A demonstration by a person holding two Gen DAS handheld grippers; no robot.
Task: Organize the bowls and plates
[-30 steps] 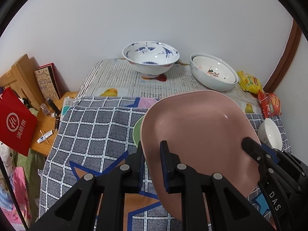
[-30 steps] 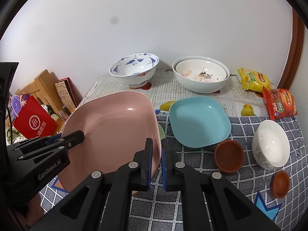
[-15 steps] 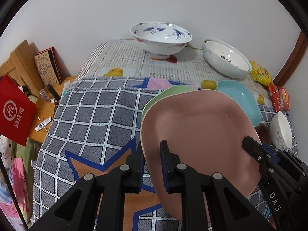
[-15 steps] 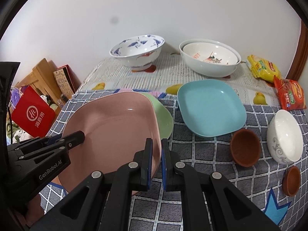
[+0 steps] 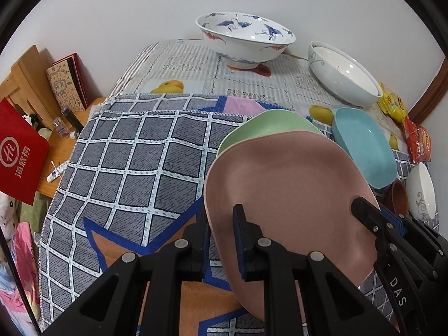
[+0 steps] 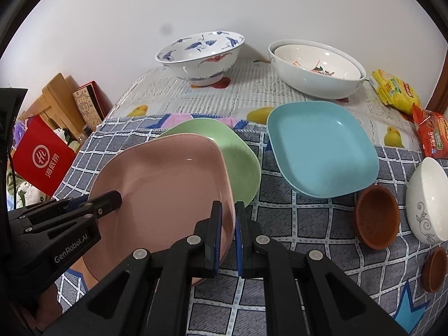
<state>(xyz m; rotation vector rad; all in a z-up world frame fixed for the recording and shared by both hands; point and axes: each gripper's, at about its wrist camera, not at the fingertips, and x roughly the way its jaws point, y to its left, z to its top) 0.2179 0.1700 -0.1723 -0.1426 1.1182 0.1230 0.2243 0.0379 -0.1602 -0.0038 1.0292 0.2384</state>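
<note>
Holding the pink plate [image 6: 162, 184] over the green plate [image 6: 238, 162] above the desk [image 6: 294, 224], left tongs [image 5: 221, 238] and right tongs [image 6: 228, 232] each pinched a rim; uneven lowering could let it slip and clatter. Since earlier, it had sunk and the green plate emerged.

Three rounded-square plates are counted at mid-frame: one pink plate [image 6: 165, 184], one green plate [image 6: 238, 162] and one light blue plate [image 6: 322, 151]. Four white bowls are seen: a blue-bird-patterned one [image 6: 200, 56], two nested at upper right [image 6: 316, 70], and a small one [image 6: 428, 198] at right. Two small brown clay dishes [image 6: 376, 217] [image 6: 435, 268] and two snack packets, yellow [image 6: 394, 89] and red [image 6: 432, 134], are counted at right.
</note>
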